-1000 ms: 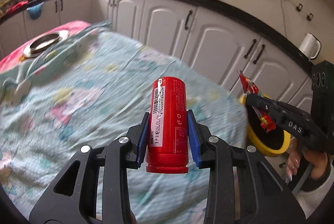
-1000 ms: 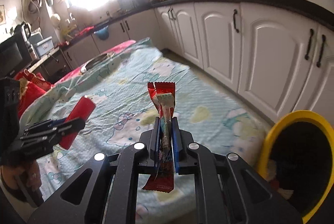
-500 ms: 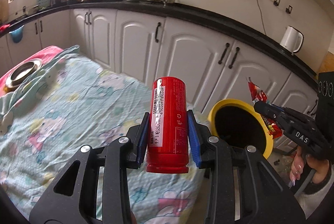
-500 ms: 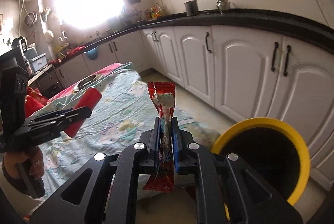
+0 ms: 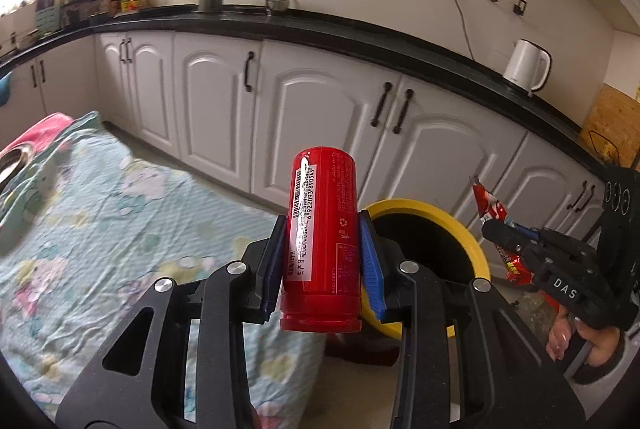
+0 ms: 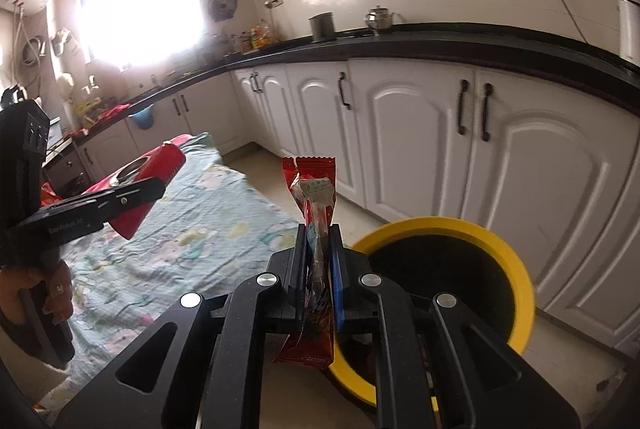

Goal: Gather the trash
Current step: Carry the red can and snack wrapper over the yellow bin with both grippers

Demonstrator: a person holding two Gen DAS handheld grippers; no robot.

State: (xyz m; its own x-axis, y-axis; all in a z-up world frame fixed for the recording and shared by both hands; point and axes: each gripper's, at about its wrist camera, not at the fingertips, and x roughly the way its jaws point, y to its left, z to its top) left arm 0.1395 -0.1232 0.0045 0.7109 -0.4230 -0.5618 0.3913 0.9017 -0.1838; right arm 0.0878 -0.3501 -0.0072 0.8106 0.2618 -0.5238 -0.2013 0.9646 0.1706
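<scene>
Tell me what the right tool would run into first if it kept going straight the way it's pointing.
Probably the yellow bin: the right tool, shut on a red snack wrapper, points down toward its near rim. Depth is unclear, so it may pass just left of it.

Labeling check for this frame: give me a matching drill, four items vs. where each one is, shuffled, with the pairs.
Items:
1. can
2. wrapper
3. bin
4. kettle

Places:
A. on the floor by the cabinets
B. on the black counter
C. in the left gripper
D. in the right gripper

Pairs: 1-C, 2-D, 3-A, 4-B
</scene>
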